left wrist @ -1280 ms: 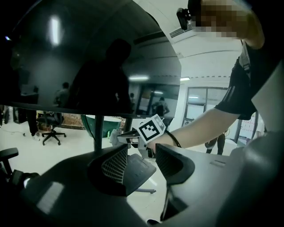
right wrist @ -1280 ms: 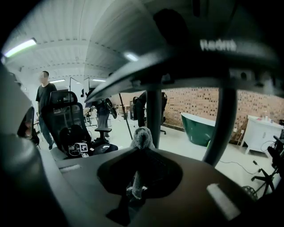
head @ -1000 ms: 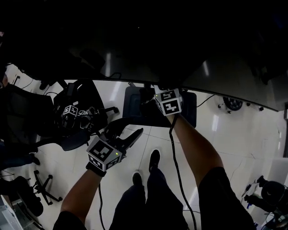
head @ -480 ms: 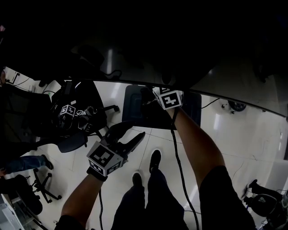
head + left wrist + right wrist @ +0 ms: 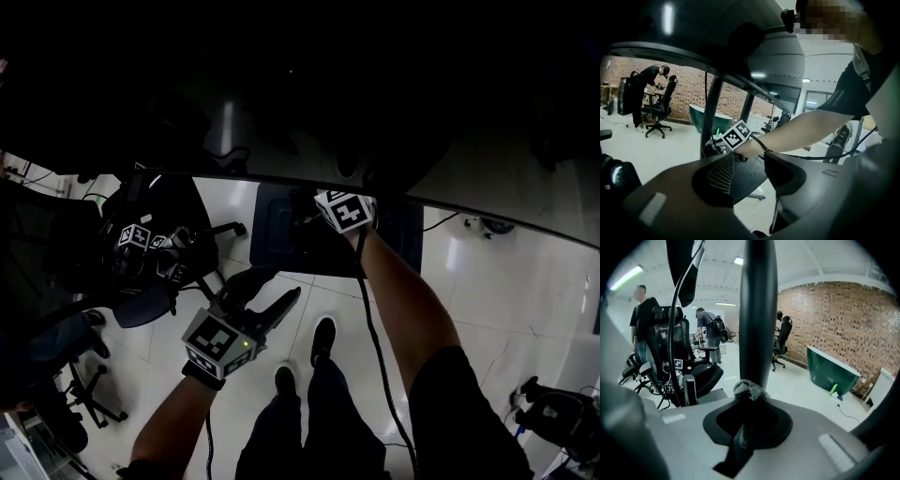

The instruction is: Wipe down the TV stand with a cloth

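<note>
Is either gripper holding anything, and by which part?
The right gripper pinches a grey cloth by a bunched fold, a tuft poking past the tips. The left gripper is open and empty.

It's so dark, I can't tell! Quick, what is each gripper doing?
Left gripper: open, empty.
Right gripper: shut on the cloth.

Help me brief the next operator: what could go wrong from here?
Only a small tuft of cloth pokes from the shut right gripper, so its hard jaws might scrape the stand's post. The cable trailing along the right arm could snag on the stand's base.
</note>
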Available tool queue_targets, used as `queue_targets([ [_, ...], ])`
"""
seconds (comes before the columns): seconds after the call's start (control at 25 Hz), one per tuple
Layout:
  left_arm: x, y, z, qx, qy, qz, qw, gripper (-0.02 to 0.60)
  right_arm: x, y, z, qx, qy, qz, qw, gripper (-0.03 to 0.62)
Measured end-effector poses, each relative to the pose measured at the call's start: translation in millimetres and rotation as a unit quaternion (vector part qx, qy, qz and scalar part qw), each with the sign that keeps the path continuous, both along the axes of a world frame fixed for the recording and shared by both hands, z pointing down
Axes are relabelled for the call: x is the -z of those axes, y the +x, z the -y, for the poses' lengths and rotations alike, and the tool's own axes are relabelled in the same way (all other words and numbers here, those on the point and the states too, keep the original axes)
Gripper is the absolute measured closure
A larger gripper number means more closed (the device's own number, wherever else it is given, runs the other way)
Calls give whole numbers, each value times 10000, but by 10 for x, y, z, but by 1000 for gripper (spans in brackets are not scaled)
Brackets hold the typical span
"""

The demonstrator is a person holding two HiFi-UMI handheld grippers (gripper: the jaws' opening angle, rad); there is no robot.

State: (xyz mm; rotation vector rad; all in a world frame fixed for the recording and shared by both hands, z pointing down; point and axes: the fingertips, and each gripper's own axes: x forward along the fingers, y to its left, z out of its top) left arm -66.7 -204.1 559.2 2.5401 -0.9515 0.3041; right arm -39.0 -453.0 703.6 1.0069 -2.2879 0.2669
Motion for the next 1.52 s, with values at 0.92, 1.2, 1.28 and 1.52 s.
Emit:
queue_targets([
  [0.92,336,570,22,-467,365,4,9982,364,1304,2078,-287,-1762,1132,476,9767,566],
  [1.2,181,622,53,-485,214,52,9986,364,1104,2090,-94,-1922,1034,425,9750,566],
  [1.28,130,605,70,-472,197,49,9987,364,956,2044,-115,-1848,896,342,9781,566],
  [1.52,120,613,111,-409,171,33,9990,364,494,1931,-121,-1743,539,-55,9832,566],
])
